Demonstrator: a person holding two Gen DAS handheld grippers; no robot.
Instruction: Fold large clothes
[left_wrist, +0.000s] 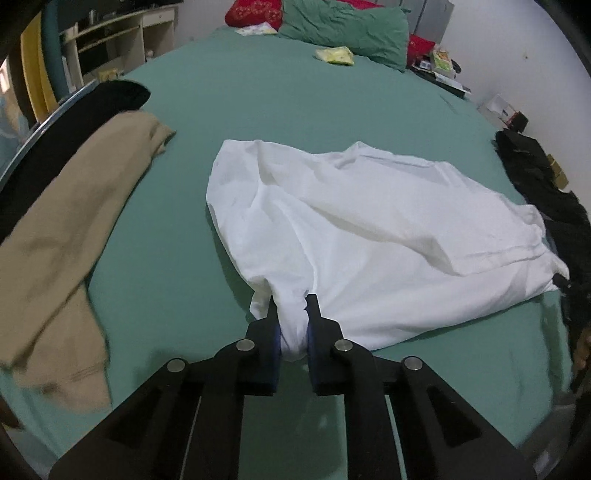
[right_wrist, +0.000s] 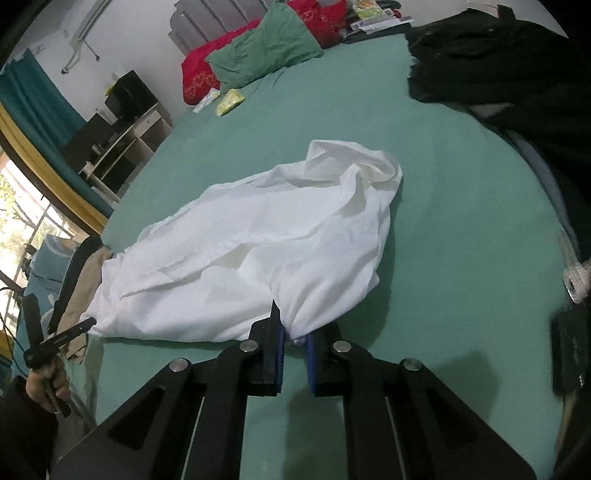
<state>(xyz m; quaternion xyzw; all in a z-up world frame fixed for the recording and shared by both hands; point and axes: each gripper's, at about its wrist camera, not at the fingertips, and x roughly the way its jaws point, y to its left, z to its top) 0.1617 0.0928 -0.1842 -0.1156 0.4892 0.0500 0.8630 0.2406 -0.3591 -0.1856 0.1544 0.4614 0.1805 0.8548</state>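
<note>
A crumpled white cotton garment (left_wrist: 354, 229) is lying mid-bed on the teal-green bedsheet (left_wrist: 258, 110). The left gripper (left_wrist: 291, 314) is pinching a bunched corner of it at the near edge, and the right gripper (right_wrist: 293, 325) is clamping another corner. A beige cloth (left_wrist: 74, 221) is sprawling to the left, a black garment (right_wrist: 498, 55) to the right.

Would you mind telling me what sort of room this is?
Most likely a bedroom: a wide bed with a green fitted sheet, green and red pillows at its head, and a cream shelving desk beside it.
</note>
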